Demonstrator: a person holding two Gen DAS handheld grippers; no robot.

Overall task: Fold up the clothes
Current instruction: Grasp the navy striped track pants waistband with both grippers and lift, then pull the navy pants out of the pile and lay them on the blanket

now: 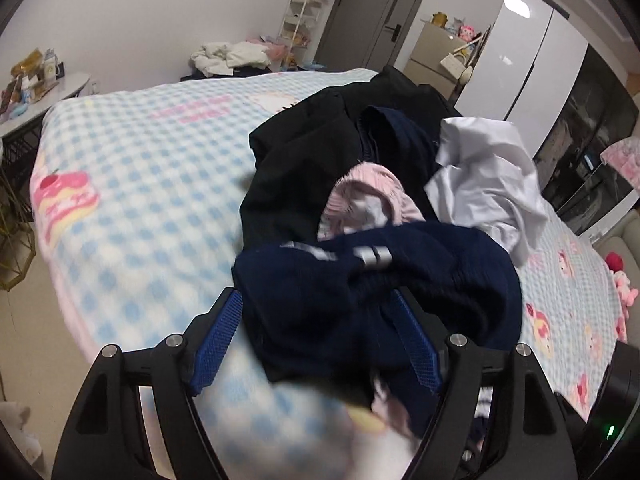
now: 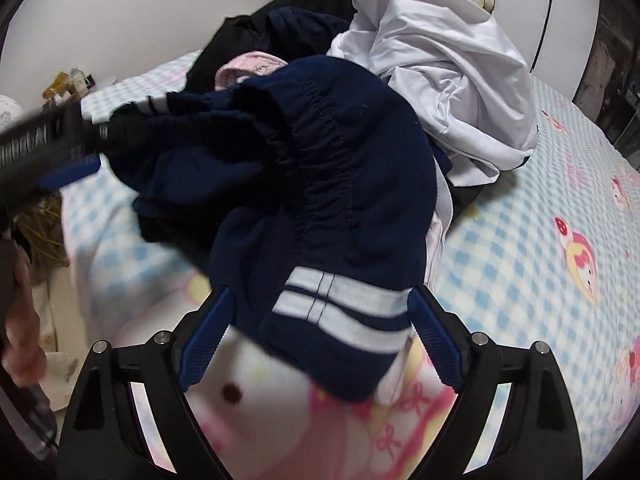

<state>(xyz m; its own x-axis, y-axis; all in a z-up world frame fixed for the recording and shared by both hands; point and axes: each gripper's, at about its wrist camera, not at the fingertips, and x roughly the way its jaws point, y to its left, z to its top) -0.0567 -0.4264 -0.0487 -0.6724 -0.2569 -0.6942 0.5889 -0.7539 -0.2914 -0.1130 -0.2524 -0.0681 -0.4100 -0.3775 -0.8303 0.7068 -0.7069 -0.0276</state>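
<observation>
A navy garment (image 1: 360,288) with an elastic waistband and white stripes (image 2: 340,312) lies bunched at the near end of a clothes pile on the bed. My left gripper (image 1: 316,294) is open, its blue pads on either side of the navy cloth. My right gripper (image 2: 320,292) is also open, straddling the striped end. In the right wrist view the left gripper (image 2: 80,136) reaches the navy garment (image 2: 320,160) from the left, blurred. Behind lie a pink garment (image 1: 372,196), a white garment (image 1: 488,176), a black garment (image 1: 304,152) and another navy piece (image 1: 396,136).
The bed carries a blue-checked cartoon blanket (image 1: 140,152), bare on its left half. A table (image 1: 40,96) with small items stands far left, and more clothes (image 1: 232,56) are heaped by the back wall. A white wardrobe (image 1: 532,60) is at the right. A hand (image 2: 20,340) shows at the left edge.
</observation>
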